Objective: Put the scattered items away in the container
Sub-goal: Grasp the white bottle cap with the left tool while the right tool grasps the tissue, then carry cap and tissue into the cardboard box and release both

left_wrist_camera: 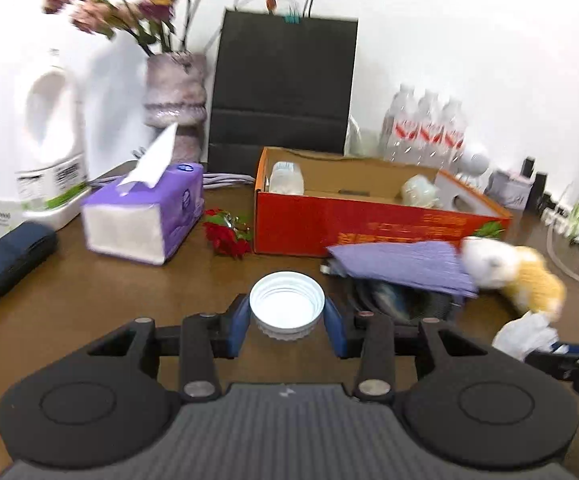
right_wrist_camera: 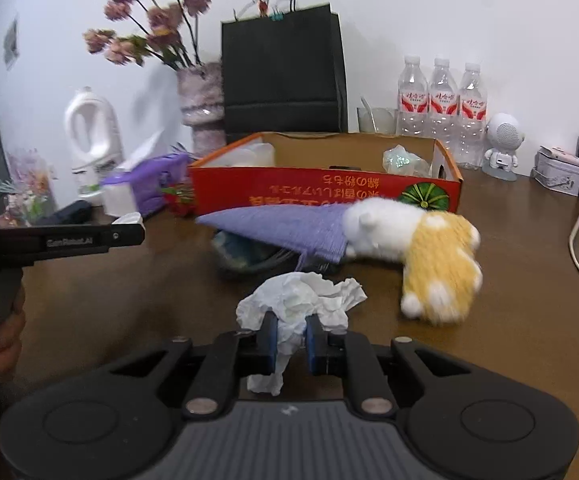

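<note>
A white lid [left_wrist_camera: 286,306] is being held across its rim by the left hand-held gripper [left_wrist_camera: 287,320]; stiff, light. Crumpled tissue [right_wrist_camera: 301,304], soft, is being pinched by the right hand-held gripper [right_wrist_camera: 291,338], near the box [right_wrist_camera: 325,196] on the worktop [right_wrist_camera: 129,300].

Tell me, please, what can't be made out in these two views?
- Dark object under the purple cloth: mostly covered in both views, unidentifiable.
- Items at the red box's left end: partly hidden by its wall.
- Bottle labels: too small to read.
- Flowers: blurred in the left wrist view.
</note>
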